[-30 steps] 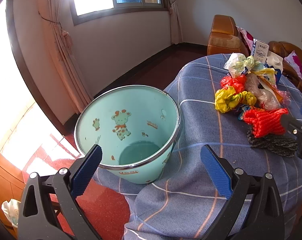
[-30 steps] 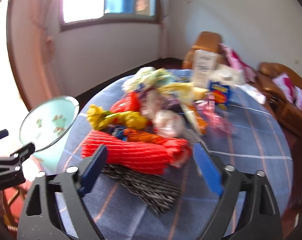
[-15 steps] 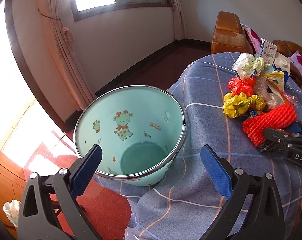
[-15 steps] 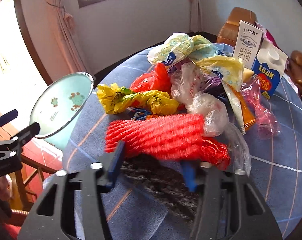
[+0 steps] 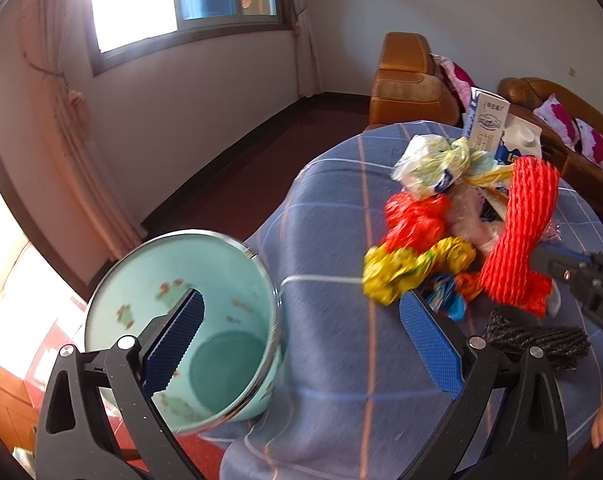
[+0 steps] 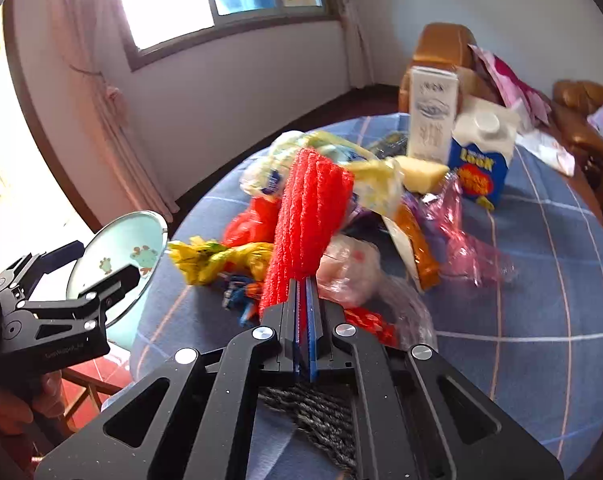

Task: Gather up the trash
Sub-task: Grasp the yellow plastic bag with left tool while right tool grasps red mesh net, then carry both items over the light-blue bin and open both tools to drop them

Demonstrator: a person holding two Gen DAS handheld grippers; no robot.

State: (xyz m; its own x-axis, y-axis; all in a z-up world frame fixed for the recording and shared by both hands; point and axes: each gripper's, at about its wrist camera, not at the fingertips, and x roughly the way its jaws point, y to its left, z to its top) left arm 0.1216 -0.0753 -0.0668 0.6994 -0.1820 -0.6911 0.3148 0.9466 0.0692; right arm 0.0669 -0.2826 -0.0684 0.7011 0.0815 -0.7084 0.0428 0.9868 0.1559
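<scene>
the right gripper (image 6: 304,316) has its blue-padded jaws pressed together on the lower end of a red foam net sleeve (image 6: 307,224), which stands up tilted from the jaws, raised above the heap of rubbish behind it; in the left wrist view the same red foam net sleeve (image 5: 517,236) rises at the right side of the heap, with the right gripper's black body reaching in from the right edge; the left gripper (image 5: 301,344) is spread wide with nothing between its blue pads, one pad over the mouth of a mint-green round bin with cartoon animal prints and a metal rim (image 5: 189,332), the other over the blue checked tablecloth (image 5: 333,220); the bin sits at the table's edge, tilted toward the camera, and nothing is seen inside it; just below the sleeve a dark grey foam net piece (image 5: 537,338) lies flat on the cloth; the heap holds a crumpled yellow plastic bag (image 6: 217,258), a red plastic bag (image 6: 249,224), a clear pink wrapper (image 6: 461,236), and a pale knotted bag (image 5: 441,160); behind it stand a tall white carton (image 6: 431,120) and a blue and white carton with a round cap (image 6: 481,156), side by side.
</scene>
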